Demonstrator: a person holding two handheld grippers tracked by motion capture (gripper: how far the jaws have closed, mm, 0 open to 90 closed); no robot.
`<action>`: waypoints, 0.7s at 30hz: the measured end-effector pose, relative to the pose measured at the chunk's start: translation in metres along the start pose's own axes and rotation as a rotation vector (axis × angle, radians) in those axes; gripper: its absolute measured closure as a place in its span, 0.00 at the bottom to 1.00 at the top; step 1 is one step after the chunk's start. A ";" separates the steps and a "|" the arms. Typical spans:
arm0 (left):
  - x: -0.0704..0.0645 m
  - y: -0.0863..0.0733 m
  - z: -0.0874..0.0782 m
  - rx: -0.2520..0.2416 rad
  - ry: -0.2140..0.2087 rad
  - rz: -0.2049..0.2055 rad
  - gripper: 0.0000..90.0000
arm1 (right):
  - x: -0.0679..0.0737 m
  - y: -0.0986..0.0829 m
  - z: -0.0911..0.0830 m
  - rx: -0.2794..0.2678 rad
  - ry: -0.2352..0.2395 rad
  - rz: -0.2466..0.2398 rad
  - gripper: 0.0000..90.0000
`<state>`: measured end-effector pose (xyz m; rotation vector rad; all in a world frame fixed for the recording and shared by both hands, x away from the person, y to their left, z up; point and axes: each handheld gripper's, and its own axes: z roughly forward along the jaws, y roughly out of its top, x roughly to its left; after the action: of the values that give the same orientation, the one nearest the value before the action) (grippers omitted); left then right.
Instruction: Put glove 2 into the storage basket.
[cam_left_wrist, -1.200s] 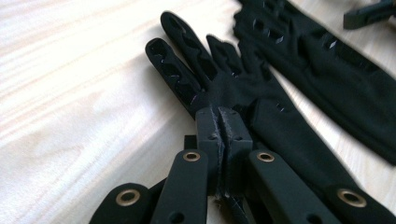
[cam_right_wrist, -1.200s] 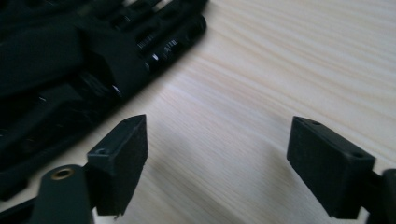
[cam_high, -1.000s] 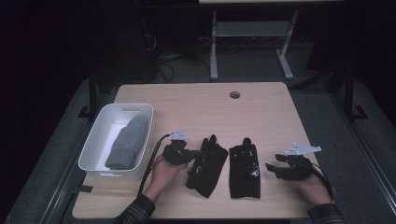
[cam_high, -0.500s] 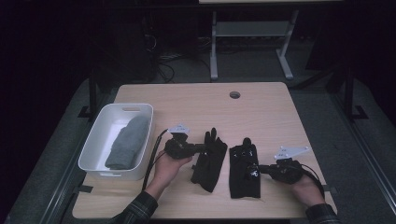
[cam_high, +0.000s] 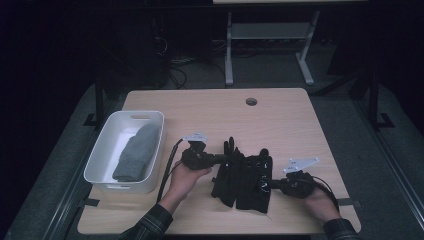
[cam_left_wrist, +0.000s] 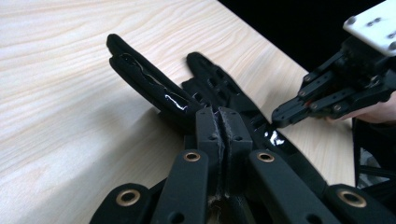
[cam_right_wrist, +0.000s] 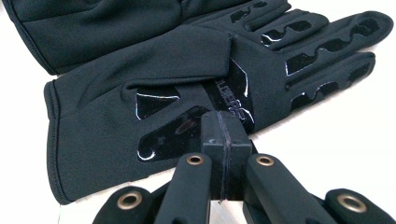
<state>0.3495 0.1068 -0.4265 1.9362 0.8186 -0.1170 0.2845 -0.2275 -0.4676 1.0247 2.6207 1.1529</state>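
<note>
**Operator:** Report what is obscured.

**Inspector:** In the high view the room beyond the table (cam_high: 300, 125) is dark. The two black gloves (cam_high: 243, 175) lie side by side at lower centre of the frame and merge into one dark mass; their edges are hard to separate. In the right gripper view the upper glove is cut off at the top of the frame.

**Operator:** Left gripper (cam_left_wrist: 223, 140)?

**Inspector:** Jaws pressed together, pads meeting. In the left gripper view glove fabric (cam_left_wrist: 154, 88) lies directly ahead of the tips and under them; a pinch on the fabric is possible, but I cannot tell.

**Operator:** Right gripper (cam_right_wrist: 224, 135)?

**Inspector:** Jaws also closed pad to pad. In the right gripper view the tips sit at the near edge of the palm-up glove (cam_right_wrist: 154, 107), touching or just beside it.

**Operator:** Other items?

**Inspector:** A white bin (cam_high: 100, 165) at left of the high view holds a grey cloth (cam_high: 136, 152), well apart from the gloves.
</note>
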 end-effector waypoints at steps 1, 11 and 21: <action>-0.001 0.001 0.000 -0.005 -0.003 -0.001 0.97 | 0.001 0.001 0.001 -0.002 0.003 -0.003 1.00; -0.017 0.010 0.014 -0.002 -0.051 0.036 0.97 | 0.010 0.013 0.015 0.000 0.030 -0.032 1.00; -0.026 0.010 0.036 0.020 -0.074 0.046 0.97 | 0.014 0.019 0.023 -0.004 0.041 -0.024 1.00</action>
<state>0.3446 0.0620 -0.4265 1.9561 0.7260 -0.1692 0.2924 -0.1955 -0.4685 0.9768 2.6537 1.1857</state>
